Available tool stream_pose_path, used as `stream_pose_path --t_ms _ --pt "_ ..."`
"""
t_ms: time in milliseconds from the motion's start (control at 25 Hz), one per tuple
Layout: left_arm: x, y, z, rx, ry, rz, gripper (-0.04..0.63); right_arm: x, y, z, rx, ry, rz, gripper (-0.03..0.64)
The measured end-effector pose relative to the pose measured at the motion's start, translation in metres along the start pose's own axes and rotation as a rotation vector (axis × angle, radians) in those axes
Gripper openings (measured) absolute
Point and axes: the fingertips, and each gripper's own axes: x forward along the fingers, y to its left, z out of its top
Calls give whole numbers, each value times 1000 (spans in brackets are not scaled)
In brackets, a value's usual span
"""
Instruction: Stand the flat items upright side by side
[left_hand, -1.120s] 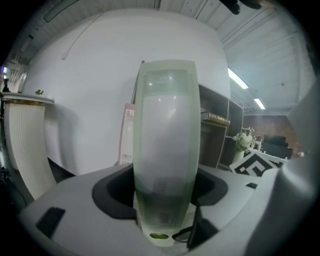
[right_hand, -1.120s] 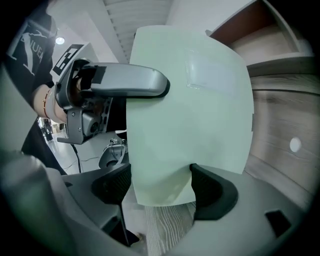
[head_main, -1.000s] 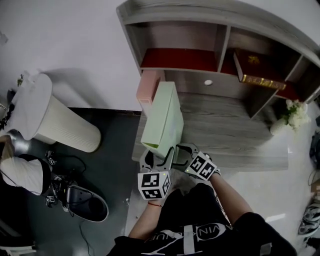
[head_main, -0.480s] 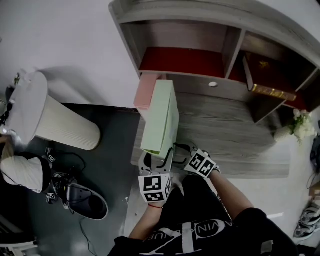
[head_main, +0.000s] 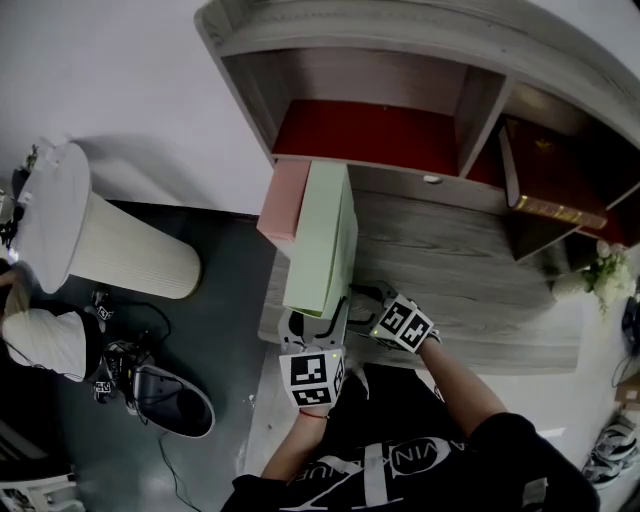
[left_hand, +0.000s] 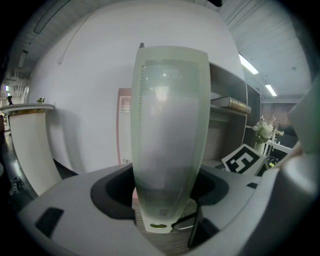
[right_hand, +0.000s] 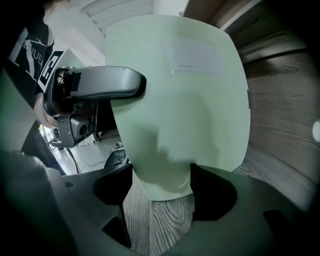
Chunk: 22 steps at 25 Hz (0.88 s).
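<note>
Overall, the largest item is a grey wood-grain desk unit (head_main: 470, 260) with a raised shelf at its far side, divided into compartments. The wide left compartment (head_main: 380, 135) has a red floor lining; the right compartment (head_main: 600, 140) is also lined red and is darker. On the dark floor to the left of the desk stands a white ribbed bin (head_main: 110, 240) with a pale lid; its contents cannot be seen. A pale green box (head_main: 322, 235), flat and long, stands upright on its long edge near the left edge of the desk, running from near to far, with its far end at the shelf front. A pink box (head_main: 282, 200) stands upright just beside it on the left, at the far-left corner; whether the two touch cannot be told. A dark red book (head_main: 550, 170) with a gilt edge is in the right compartment, leaning. A dark shoe (head_main: 165, 400) lies on the floor, near left. The left gripper (head_main: 315, 322) is clamped on the near end of the green box, its jaws standing wide, one on each broad face. The right gripper (head_main: 362, 298) is closed on the box's near lower corner from the right side. A small bunch of white flowers (head_main: 610, 270) sits at the right end of the desk.
</note>
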Motion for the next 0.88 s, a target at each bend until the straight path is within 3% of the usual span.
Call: stream_pose_path --t_ms 280,480,680,880 --pt "18 2 7 35 8 27 313 6 -19 6 -3 -3 25 371" --pt "27 3 14 31 -23 -3 316 8 -30 10 -10 -11 42 373" --pt "21 6 27 47 -100 16 302 9 -56 16 28 -30 -13 362" --pt "24 6 27 59 -102 21 285 9 -74 20 25 -23 -15 356"
